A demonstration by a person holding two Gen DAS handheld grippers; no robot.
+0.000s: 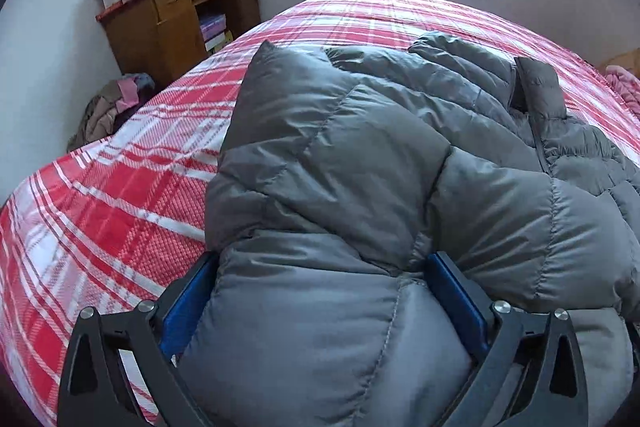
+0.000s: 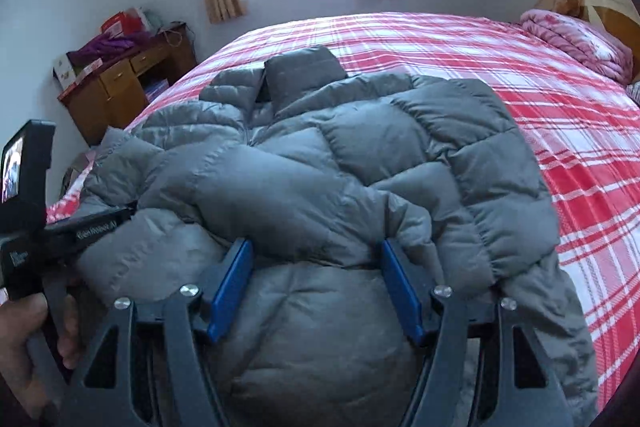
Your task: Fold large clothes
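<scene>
The grey jacket [image 2: 320,163] lay on the bed [image 2: 560,107]; the right tool [image 2: 316,279] stood open over it, while the left tool [image 1: 324,291] gripped its padding.

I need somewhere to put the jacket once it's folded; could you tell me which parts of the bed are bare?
The plaid bedspread is bare between the grey puffer jacket and the window wall, and along the jacket's right side. The strip toward the wooden desk is free too. The pink quilt fills the far right corner, and both grippers crowd the near edge.
</scene>
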